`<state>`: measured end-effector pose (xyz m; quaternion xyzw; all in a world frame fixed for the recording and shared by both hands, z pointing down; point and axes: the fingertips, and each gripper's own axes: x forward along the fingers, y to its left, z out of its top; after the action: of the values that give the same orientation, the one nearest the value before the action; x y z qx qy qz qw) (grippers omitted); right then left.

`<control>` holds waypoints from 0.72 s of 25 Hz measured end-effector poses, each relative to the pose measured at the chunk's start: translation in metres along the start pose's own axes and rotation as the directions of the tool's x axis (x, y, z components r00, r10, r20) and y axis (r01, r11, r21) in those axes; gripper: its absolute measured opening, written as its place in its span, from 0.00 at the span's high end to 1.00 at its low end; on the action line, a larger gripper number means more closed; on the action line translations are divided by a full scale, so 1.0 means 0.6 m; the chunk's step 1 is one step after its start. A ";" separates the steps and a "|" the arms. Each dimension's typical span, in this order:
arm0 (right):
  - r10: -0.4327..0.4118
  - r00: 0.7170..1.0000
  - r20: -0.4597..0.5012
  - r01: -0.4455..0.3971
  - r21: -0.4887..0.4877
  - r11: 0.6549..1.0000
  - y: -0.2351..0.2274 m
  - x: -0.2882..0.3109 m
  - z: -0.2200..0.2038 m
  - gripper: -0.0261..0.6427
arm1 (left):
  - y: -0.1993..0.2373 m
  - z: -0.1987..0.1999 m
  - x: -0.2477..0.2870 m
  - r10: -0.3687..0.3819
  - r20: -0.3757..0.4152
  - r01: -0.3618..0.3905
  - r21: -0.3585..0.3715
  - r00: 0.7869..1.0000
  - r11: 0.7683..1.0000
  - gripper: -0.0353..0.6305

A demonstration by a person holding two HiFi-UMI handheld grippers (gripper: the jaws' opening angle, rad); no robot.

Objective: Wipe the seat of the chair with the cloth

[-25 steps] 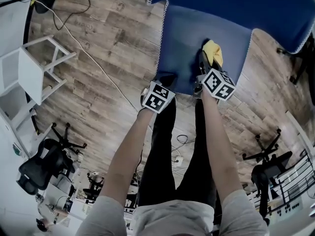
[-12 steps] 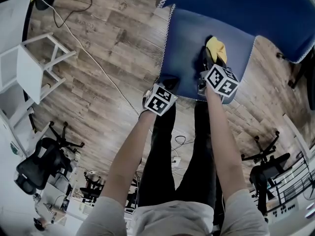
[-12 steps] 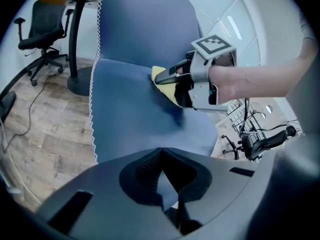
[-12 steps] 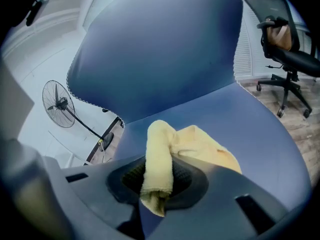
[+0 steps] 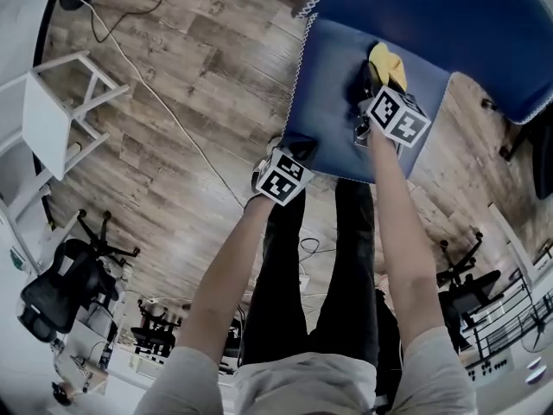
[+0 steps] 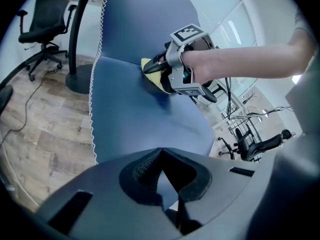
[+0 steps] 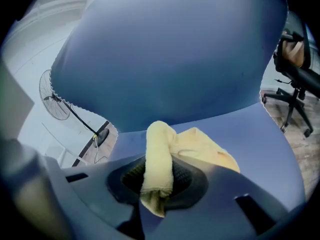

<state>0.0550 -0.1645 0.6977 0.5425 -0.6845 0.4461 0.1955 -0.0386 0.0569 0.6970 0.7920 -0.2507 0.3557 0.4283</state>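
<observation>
place: open office | evidence: black swivel chairs [image 5: 54, 288], white shelf unit [image 5: 47, 124], wood-look plank floor [image 5: 199, 67]

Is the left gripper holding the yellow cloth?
No, the yellow cloth is clamped in the right gripper; the left gripper is shut, empty.

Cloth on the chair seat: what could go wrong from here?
1. The right gripper pinches only a rolled fold of the cloth; drag on the seat might pull it out.
2. The cloth is bunched near the backrest, so much of the seat could be missed.
3. The left gripper, shut, hangs by the seat's front edge and might bump it.
</observation>
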 end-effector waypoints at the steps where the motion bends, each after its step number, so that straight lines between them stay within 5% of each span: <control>1: -0.020 1.000 0.006 0.020 -0.012 1.000 -0.002 0.000 0.001 0.86 | -0.001 0.001 0.001 -0.001 0.002 0.001 0.000 1.000 1.000 0.91; 8: -0.059 0.998 0.036 0.063 -0.103 0.993 0.013 0.024 0.031 0.86 | -0.004 0.006 0.001 -0.022 0.021 0.022 0.006 1.000 1.000 0.91; 12: 0.002 1.000 0.002 -0.001 -0.180 0.984 0.064 0.060 0.052 0.86 | -0.001 0.001 -0.001 -0.025 0.028 0.024 0.013 0.999 1.000 0.91; 15: 0.065 0.995 -0.074 -0.088 -0.372 0.924 0.124 0.082 0.037 0.86 | -0.001 -0.003 0.000 -0.028 0.030 0.027 0.018 0.999 0.999 0.91; 18: 0.131 0.979 -0.156 -0.197 -0.565 0.801 0.184 0.088 0.002 0.86 | 0.000 -0.006 -0.001 -0.036 0.028 0.035 0.019 0.999 0.999 0.91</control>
<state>-0.0634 -0.1942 0.6925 0.3711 -0.8201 0.2617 0.3483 -0.0404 0.0602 0.6981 0.8052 -0.2392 0.3391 0.4237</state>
